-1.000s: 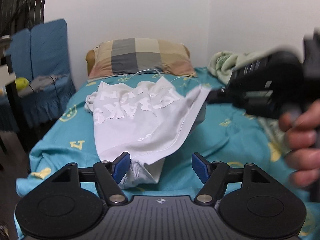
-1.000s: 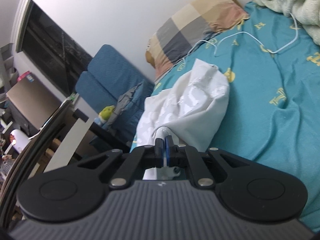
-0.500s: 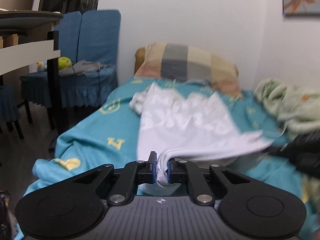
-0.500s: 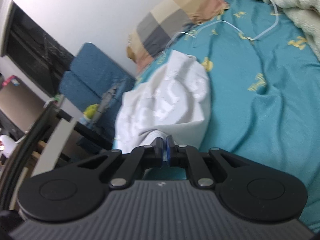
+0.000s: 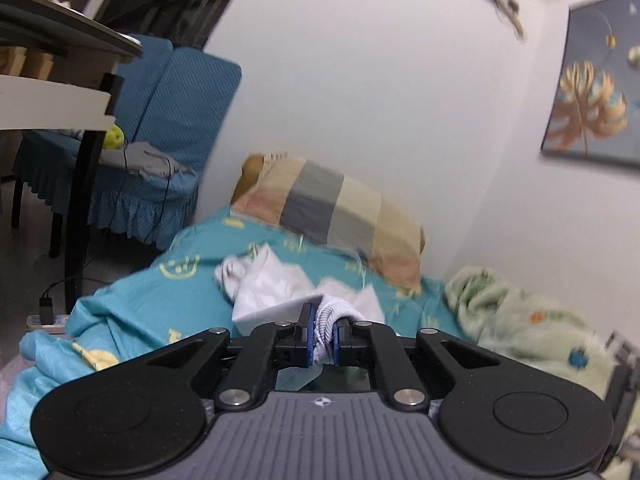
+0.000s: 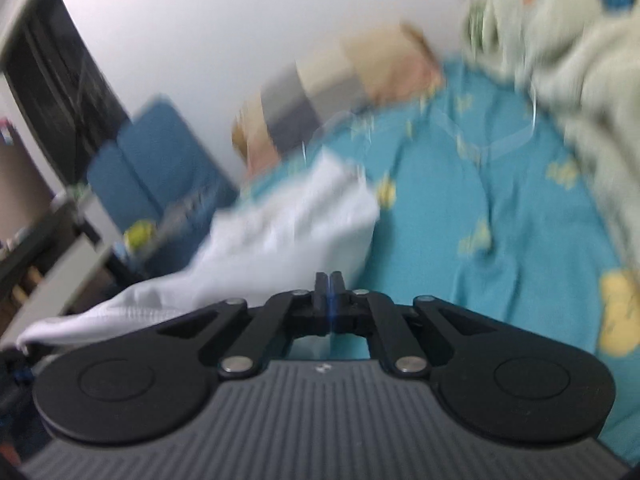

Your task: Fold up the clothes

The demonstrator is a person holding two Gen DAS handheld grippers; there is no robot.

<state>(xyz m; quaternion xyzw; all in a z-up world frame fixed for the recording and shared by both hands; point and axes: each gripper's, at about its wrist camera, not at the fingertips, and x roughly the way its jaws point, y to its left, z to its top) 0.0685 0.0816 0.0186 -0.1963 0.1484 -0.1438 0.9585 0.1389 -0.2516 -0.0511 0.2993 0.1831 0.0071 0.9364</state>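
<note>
A white garment [image 5: 276,284] lies crumpled on the teal bedsheet [image 5: 160,304]. My left gripper [image 5: 322,334] is shut on its ribbed hem, which bunches between the blue pads. In the blurred right wrist view the white garment [image 6: 280,236] stretches from the bed toward the lower left. My right gripper [image 6: 330,292] has its jaws together with the cloth just beyond the tips; whether cloth is between them is hidden by blur.
A checked pillow [image 5: 332,208] lies at the head of the bed, with a pale green blanket [image 5: 520,316] at the right. A blue covered chair [image 5: 160,136] and a desk [image 5: 60,80] stand to the left. A white cable [image 6: 500,136] lies on the sheet.
The left gripper went from open to shut on the garment's hem, then rose and tilted up. The right gripper stayed shut and swung quickly; the garment has been pulled up and bunched.
</note>
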